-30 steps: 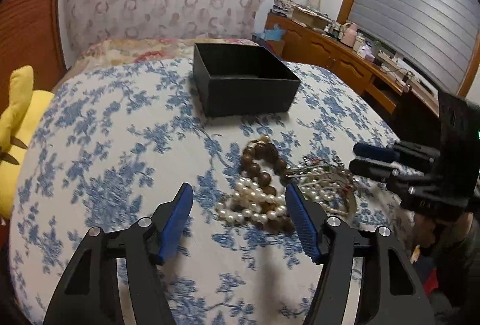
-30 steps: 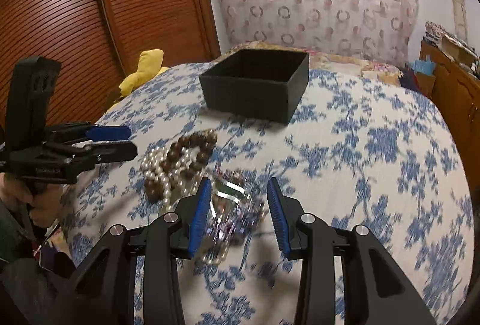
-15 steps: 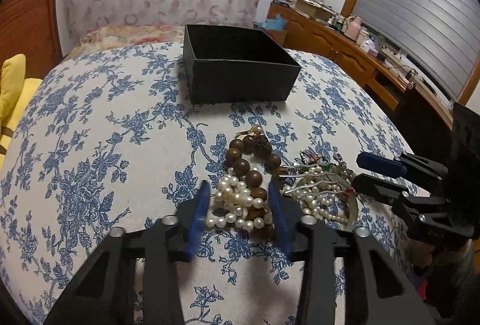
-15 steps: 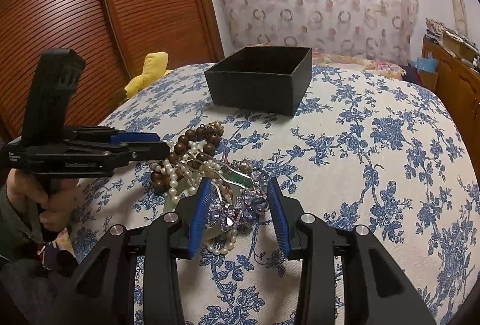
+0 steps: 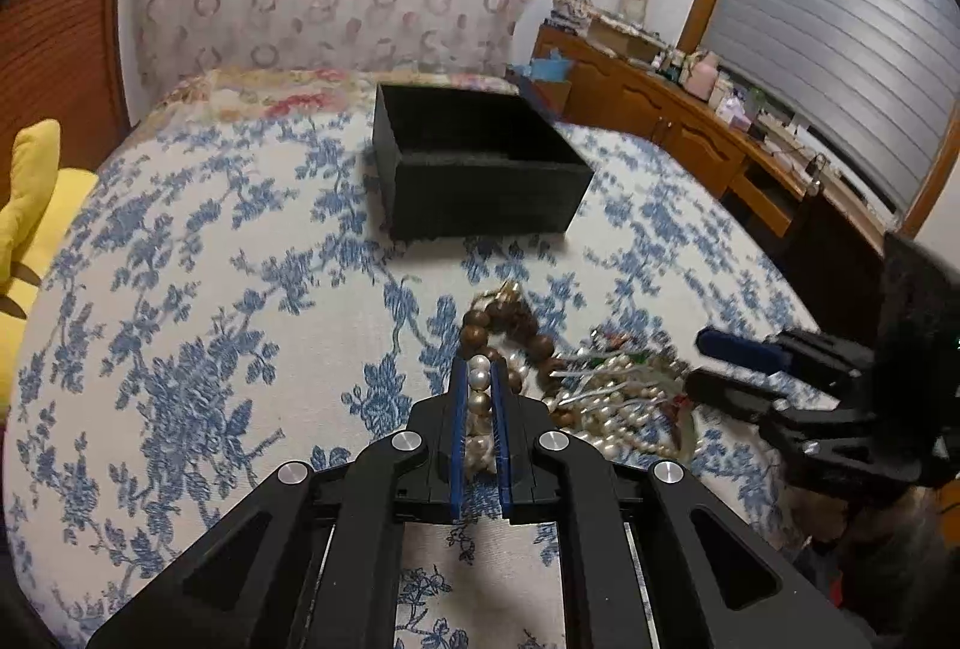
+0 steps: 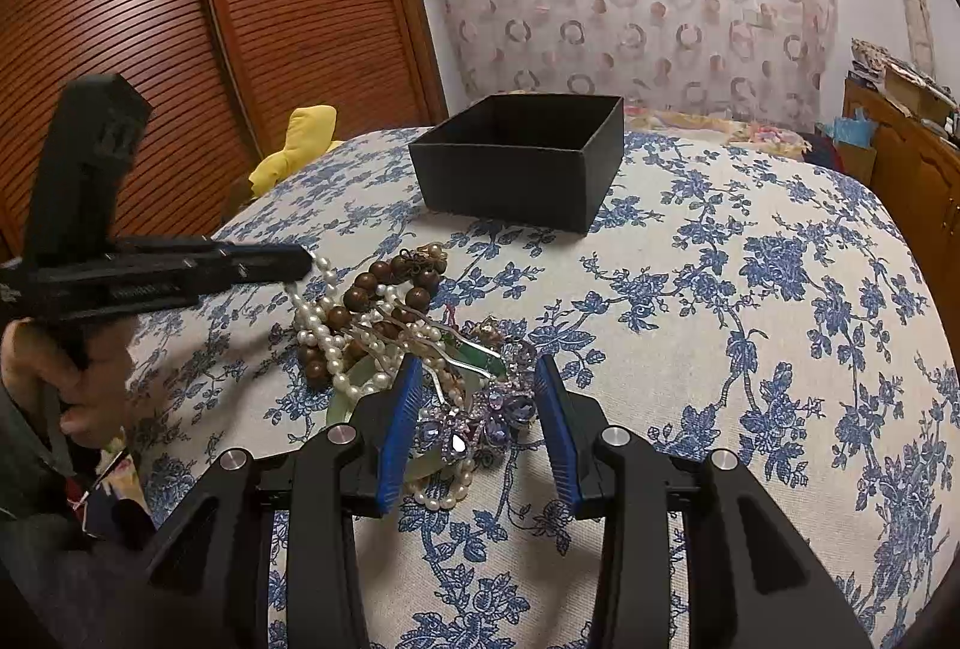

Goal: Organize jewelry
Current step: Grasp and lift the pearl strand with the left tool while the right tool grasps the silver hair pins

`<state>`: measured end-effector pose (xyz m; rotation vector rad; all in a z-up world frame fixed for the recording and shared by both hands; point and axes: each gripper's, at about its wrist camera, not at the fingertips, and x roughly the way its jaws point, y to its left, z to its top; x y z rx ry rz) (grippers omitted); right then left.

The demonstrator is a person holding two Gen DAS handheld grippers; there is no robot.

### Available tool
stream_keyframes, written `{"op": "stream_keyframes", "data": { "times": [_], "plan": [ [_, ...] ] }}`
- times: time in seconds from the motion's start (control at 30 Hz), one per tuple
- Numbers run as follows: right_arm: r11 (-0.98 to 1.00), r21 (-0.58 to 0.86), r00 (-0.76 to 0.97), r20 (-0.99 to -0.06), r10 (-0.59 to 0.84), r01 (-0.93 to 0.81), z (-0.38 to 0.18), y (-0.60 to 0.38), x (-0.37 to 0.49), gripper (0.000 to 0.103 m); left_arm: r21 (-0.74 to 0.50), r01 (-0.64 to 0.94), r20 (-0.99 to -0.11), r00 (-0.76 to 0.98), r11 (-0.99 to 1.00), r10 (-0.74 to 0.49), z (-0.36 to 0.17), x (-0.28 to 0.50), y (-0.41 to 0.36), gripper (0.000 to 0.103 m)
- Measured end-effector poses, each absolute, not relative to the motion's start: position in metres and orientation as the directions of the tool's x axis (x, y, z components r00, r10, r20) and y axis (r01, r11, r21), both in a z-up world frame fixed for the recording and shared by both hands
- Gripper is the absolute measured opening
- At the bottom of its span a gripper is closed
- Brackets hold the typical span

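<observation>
A tangle of jewelry lies on the bed. My left gripper [image 5: 478, 368] has its jaws closing tight on a white pearl necklace [image 5: 478, 379], pads pressed on both sides. From the right wrist view, that left gripper [image 6: 294, 262] reaches the pearl necklace [image 6: 318, 319] from the left. A brown wooden bead bracelet [image 5: 510, 328] [image 6: 372, 283] lies just behind. My right gripper [image 6: 477, 370] [image 5: 699, 361] stands open, its fingers either side of a purple butterfly hairpin [image 6: 480, 418], not touching it. An open black box [image 5: 486, 199] [image 6: 510, 181] sits farther back.
The bed's blue floral cover [image 5: 210, 289] spreads to the left and right of the pile. A yellow plush toy [image 5: 30, 187] [image 6: 294, 145] lies at the bed's edge. A cluttered wooden cabinet [image 5: 690, 109] runs along the right wall. A hand [image 6: 78, 379] holds the left gripper.
My left gripper came forward over the pile and its wide-open jaws closed onto the pearl necklace. The right gripper kept its opening and hardly moved.
</observation>
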<state>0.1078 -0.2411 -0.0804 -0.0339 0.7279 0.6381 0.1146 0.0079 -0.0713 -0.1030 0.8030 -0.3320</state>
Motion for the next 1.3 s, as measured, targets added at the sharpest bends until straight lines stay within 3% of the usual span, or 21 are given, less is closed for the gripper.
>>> {"op": "stream_keyframes", "data": {
  "times": [0.73,0.87,1.3],
  "plan": [
    [0.802,0.161,0.553,-0.647,0.526,-0.575,-0.079,-0.239,0.103,0.042,-0.199,0.242,-0.524,0.792,0.95,-0.312,0.011,0.084,0.034,0.007],
    [0.802,0.128,0.551,-0.663,0.507,-0.584,-0.079,-0.234,0.107,0.06,-0.206,0.245,-0.503,0.804,0.947,-0.317,0.019,0.08,0.039,0.007],
    [0.772,0.126,0.459,-0.741,0.491,-0.623,-0.089,-0.214,0.132,0.068,-0.187,0.259,-0.451,0.834,0.948,-0.317,0.045,0.08,0.039,0.007]
  ]
}}
